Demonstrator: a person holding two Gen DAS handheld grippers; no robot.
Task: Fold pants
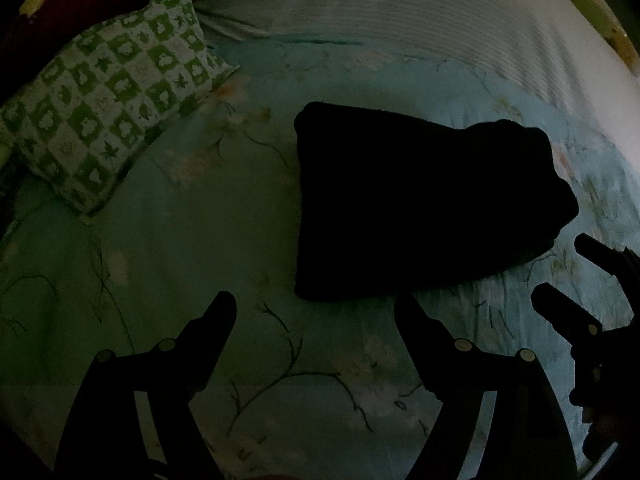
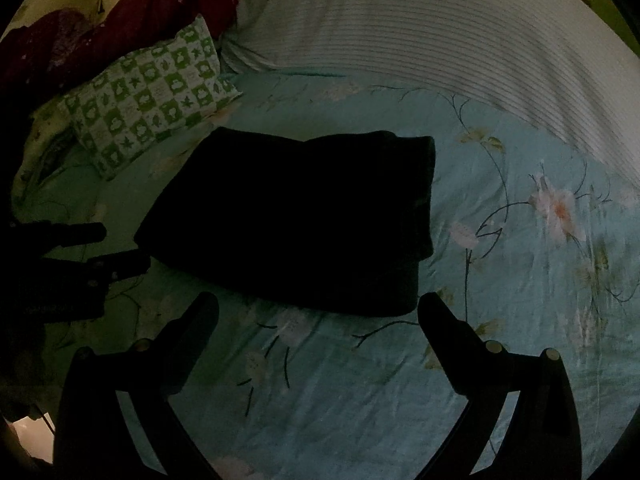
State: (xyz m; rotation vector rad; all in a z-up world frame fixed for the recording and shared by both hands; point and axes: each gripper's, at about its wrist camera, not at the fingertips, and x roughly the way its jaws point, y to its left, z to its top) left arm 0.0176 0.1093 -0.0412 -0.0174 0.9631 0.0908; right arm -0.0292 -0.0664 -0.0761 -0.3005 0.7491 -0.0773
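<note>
Left gripper (image 1: 316,312) and right gripper (image 2: 318,312) seen as black, curved, tapering fingers, each arm studded with pale round screw heads.

Both wrist views look down, close over bed (image 1: 200,240); share folded pants (image 1: 420,200), pillow (image 2: 152,96).

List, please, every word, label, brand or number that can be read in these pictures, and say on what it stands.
None can be read.
Black pants: too dark to show any label.
Green checked pillow: only leaf and animal shapes, no letters.
Floral bedsheet and striped cover: pattern only.
</note>
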